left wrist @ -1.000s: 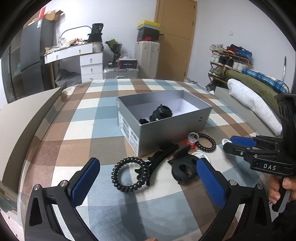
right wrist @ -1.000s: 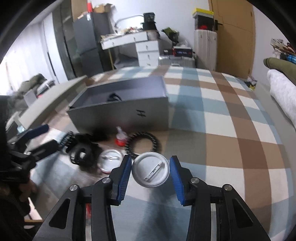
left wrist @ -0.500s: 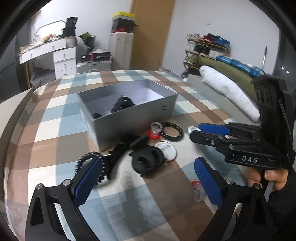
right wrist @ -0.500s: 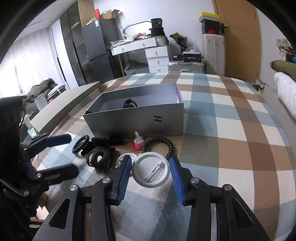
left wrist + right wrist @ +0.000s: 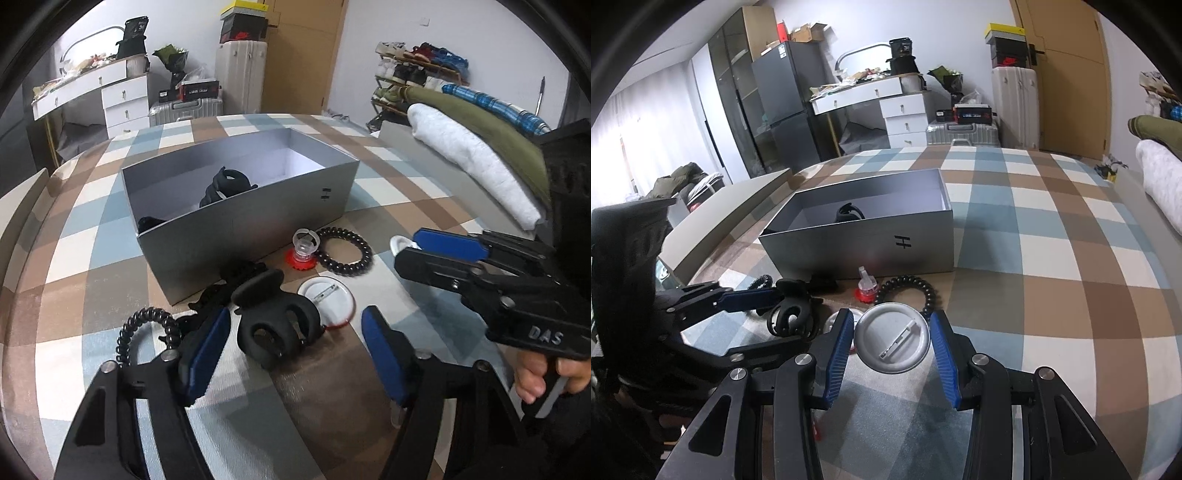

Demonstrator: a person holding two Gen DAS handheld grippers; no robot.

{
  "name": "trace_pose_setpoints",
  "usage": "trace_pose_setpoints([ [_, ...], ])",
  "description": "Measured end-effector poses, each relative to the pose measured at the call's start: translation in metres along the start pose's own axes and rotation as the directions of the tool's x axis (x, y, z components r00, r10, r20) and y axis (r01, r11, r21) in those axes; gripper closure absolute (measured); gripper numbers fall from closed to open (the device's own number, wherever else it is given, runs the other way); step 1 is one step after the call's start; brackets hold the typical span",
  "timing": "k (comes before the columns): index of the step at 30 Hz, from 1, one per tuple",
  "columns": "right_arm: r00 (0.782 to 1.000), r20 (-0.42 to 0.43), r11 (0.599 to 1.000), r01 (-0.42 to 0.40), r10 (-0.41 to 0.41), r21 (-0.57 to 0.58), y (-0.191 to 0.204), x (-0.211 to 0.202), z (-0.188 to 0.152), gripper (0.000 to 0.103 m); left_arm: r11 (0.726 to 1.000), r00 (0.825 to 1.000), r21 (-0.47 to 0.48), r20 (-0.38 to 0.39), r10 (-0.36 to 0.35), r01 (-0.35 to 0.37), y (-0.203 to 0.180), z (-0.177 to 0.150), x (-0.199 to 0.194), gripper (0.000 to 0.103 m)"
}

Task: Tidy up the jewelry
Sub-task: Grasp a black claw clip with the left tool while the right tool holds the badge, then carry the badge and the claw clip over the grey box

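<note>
Claw clip [image 5: 277,328] lies lower centre between the closing left gripper [image 5: 291,350] pads, untouched; right gripper [image 5: 892,345] clamps a pin badge [image 5: 892,341].

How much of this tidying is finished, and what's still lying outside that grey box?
Done: black clips lie in the grey box. In hand: the right claw grips a round badge; the left claw is closing around a black hair claw clip. Left: two coil hair ties, another badge and a red-based piece.
</note>
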State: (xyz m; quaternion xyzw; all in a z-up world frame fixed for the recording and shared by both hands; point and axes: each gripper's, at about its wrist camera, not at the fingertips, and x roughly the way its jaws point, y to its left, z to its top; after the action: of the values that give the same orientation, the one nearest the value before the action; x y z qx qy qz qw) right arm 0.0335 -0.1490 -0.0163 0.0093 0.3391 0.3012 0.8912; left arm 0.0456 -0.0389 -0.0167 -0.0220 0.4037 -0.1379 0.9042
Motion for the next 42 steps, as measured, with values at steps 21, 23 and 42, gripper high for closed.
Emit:
trace_pose_setpoints([
  [21, 0.997, 0.07, 0.999, -0.035, 0.036, -0.012, 0.006, -0.012, 0.004, 0.061, 0.999, 0.982, -0.008, 0.183, 0.044, -0.044, 0.006, 0.012, -0.035, 0.061],
  [23, 0.995, 0.093, 0.999, -0.043, 0.044, -0.013, 0.007, -0.015, 0.008, 0.061, 0.999, 0.977, -0.012, 0.205, 0.051, -0.05, 0.009, 0.016, -0.04, 0.061],
  [42, 0.985, 0.098, 0.982, -0.152, 0.141, 0.113, 0.003, 0.027, 0.062, 0.061, 0.992, 0.971, -0.069, 0.209, 0.118, -0.105, 0.042, 0.05, -0.019, 0.061],
])
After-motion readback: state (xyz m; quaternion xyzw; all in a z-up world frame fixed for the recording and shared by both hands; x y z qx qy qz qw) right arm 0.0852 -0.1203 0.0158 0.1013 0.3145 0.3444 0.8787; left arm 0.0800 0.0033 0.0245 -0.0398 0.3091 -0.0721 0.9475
